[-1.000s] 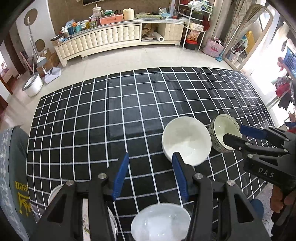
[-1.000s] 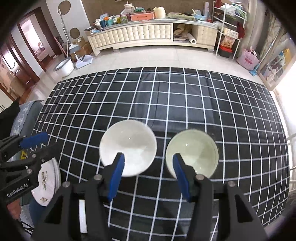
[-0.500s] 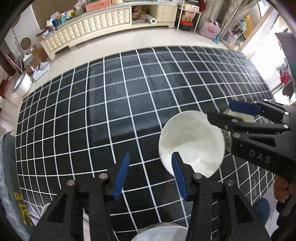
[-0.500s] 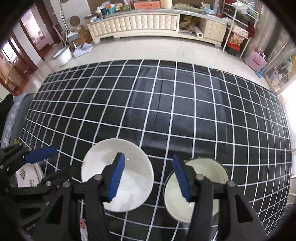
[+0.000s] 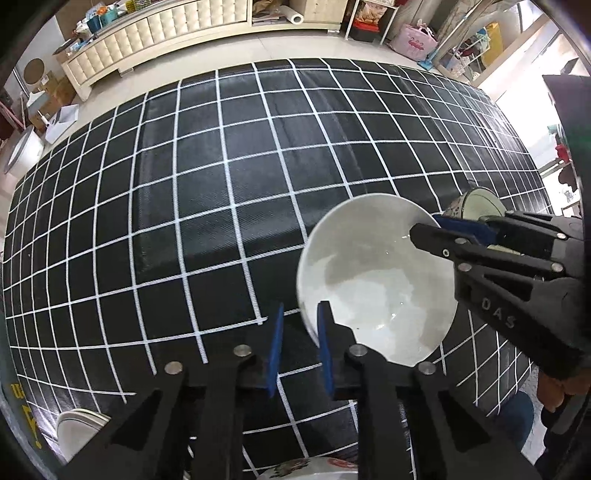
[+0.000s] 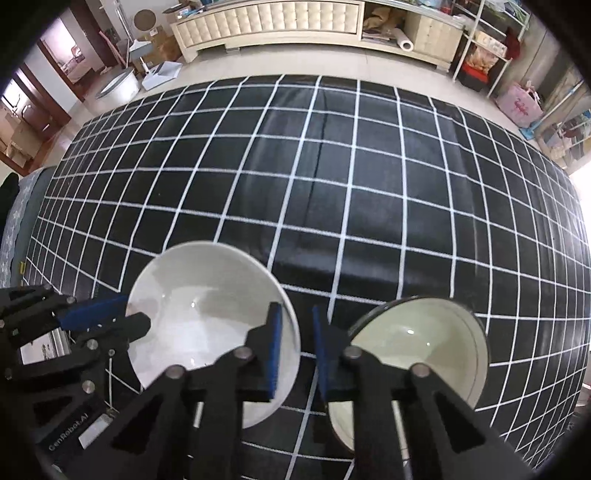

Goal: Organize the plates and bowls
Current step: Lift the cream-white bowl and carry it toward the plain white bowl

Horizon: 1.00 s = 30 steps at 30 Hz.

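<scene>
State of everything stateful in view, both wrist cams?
white bowl, upright, empty, rim between both grippers' jaws.
pale green bowl, upright, empty, outside the jaws.
left gripper, jaws close-set astride white bowl's rim; clamp unclear.
right gripper, jaws close-set astride the opposite rim; clamp unclear.

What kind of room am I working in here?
Probably a home living room: a long cream tufted cabinet along the far wall, cluttered storage shelves, and a table under a black grid cloth holding a white bowl.
</scene>
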### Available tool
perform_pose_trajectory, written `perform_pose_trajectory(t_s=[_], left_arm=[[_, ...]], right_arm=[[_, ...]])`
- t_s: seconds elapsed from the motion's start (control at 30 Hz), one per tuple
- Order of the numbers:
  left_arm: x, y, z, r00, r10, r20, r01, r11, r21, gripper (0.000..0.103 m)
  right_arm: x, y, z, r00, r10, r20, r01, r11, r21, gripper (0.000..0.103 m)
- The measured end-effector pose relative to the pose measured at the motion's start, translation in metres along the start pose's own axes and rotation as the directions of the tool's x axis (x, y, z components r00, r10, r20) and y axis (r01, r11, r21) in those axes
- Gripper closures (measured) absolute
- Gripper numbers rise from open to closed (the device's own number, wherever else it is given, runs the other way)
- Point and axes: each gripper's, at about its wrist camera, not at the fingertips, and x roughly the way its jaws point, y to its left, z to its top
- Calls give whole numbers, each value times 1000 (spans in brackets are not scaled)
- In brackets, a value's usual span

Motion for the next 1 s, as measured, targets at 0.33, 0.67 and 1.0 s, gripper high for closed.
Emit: perform_pose_trajectory(t_s=[0.33, 0.67, 1.0], left_arm=[[7, -16, -8, 999, 34, 0, -34, 999, 12, 96], [-50, -31, -39, 997, -21, 69, 18, 999, 47, 103], [-59, -16, -46, 996, 33, 89, -31, 999, -14, 99]], right_arm=[[-14, 5, -16, 999, -13, 40, 11, 999, 39, 94], [-39, 41, -34, 997, -44, 66, 43, 999, 9, 94], [-32, 25, -49, 1000, 5, 21, -7, 996, 84, 95]])
